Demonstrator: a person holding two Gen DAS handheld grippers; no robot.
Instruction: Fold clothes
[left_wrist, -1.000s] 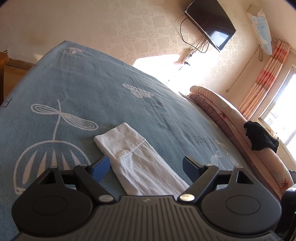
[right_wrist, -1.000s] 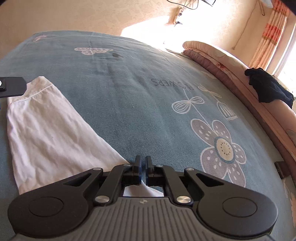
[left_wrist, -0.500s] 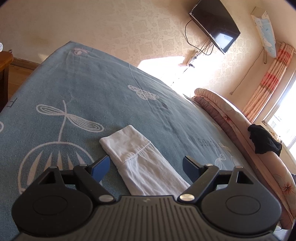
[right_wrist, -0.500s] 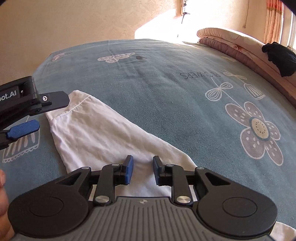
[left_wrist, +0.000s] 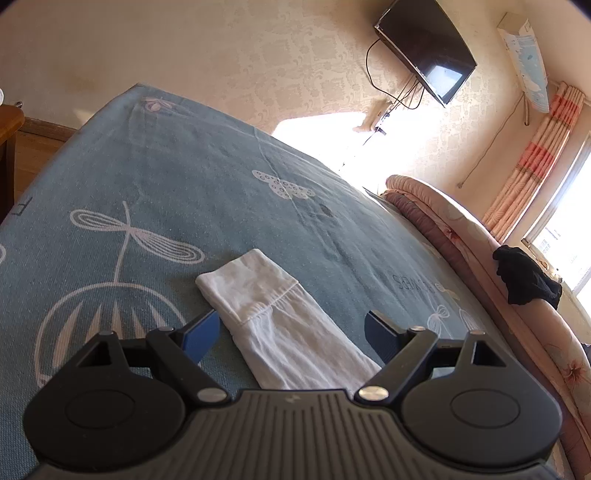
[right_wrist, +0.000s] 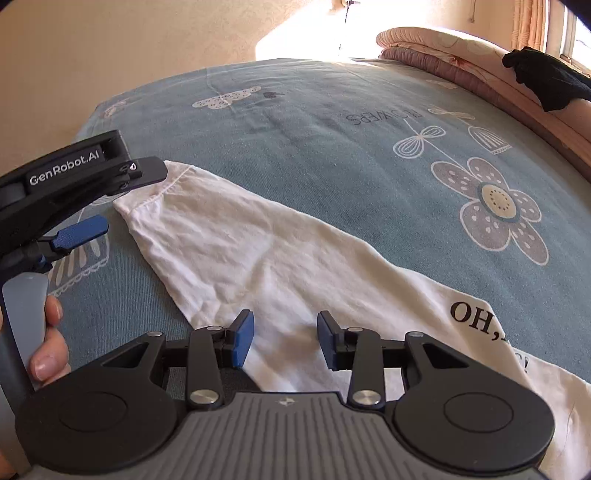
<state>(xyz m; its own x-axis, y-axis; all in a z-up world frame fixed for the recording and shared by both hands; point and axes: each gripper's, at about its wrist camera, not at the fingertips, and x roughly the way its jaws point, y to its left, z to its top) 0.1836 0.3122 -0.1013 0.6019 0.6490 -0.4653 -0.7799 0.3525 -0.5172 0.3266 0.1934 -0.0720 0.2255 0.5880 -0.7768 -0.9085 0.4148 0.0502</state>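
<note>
"GenRobot.AI" left claw (right_wrist: 110, 199) wide; right claw (right_wrist: 285, 341) half-parted, just opening, over "OH," shirt (right_wrist: 280, 266).

White shirt (right_wrist: 280, 258) body cut off at lower right; print partly, perhaps "OH," legible.

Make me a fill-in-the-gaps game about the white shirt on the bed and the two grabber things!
1. The white shirt lies on a bedsheet whose main colour is ____.
2. The black letters printed on the shirt begin with ____.
3. The garment draped over the rolled quilt is coloured ____.
4. The right gripper, its jaws just opened, holds ____, and the left gripper is open too.

Missing words: blue; OH; black; nothing
</note>
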